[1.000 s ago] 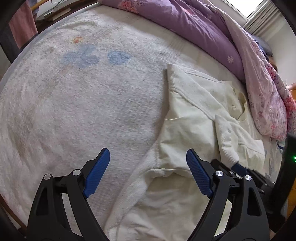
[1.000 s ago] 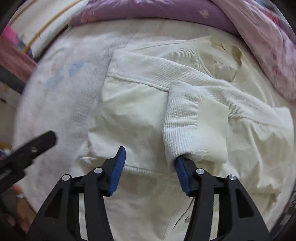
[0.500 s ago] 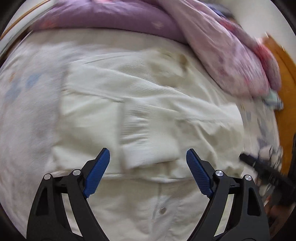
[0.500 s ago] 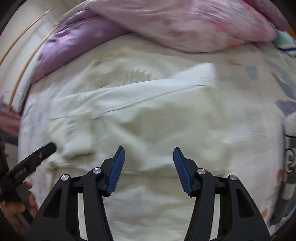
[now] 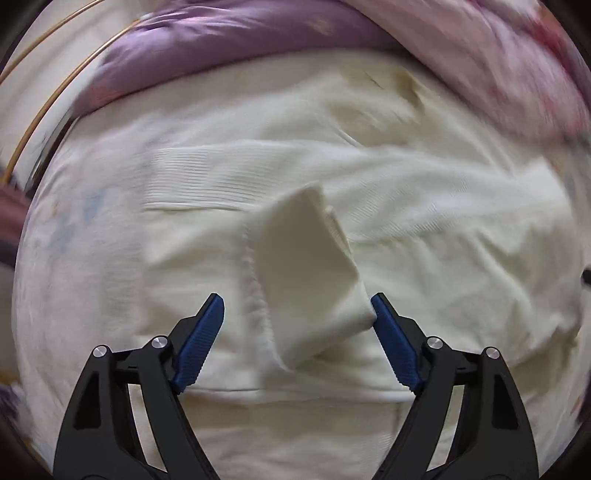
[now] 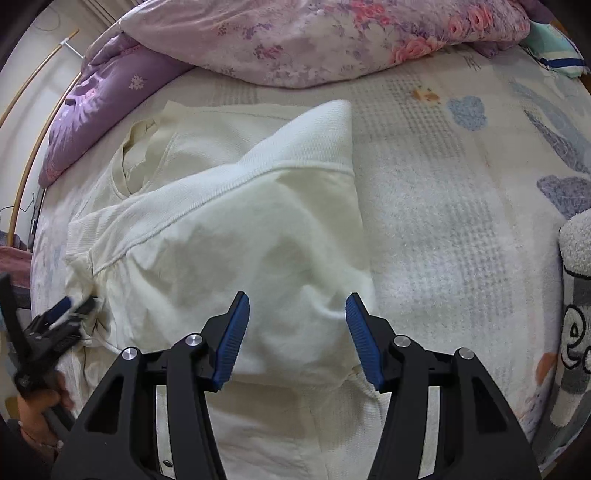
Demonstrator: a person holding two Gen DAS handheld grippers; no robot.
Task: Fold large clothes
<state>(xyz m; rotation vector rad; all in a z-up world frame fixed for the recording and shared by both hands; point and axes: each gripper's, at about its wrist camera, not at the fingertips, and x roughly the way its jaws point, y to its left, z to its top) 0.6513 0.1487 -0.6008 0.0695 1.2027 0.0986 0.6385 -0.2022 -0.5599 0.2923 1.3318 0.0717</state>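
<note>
A cream white cardigan [image 5: 424, 221] lies spread on the bed, sleeves folded across its body. In the left wrist view a ribbed sleeve cuff [image 5: 306, 266] lies on the garment between my open jaws. My left gripper [image 5: 297, 332] is open, low over the cuff, holding nothing. In the right wrist view the cardigan [image 6: 236, 236] fills the middle, its right side folded in. My right gripper [image 6: 297, 332] is open just above the garment's lower right fold. The left gripper [image 6: 62, 321] shows at the far left of that view, at the garment's left edge.
A purple quilt [image 5: 207, 48] and a pink floral quilt [image 6: 314, 33] are heaped along the far side of the bed. A white patterned blanket [image 6: 461, 221] covers the mattress. A grey and white plush item [image 6: 578, 288] lies at the right edge.
Both grippers have swung across the garment. The left gripper moved from the bare blanket to over the sleeve cuff. The right gripper left the cuff for the garment's right side.
</note>
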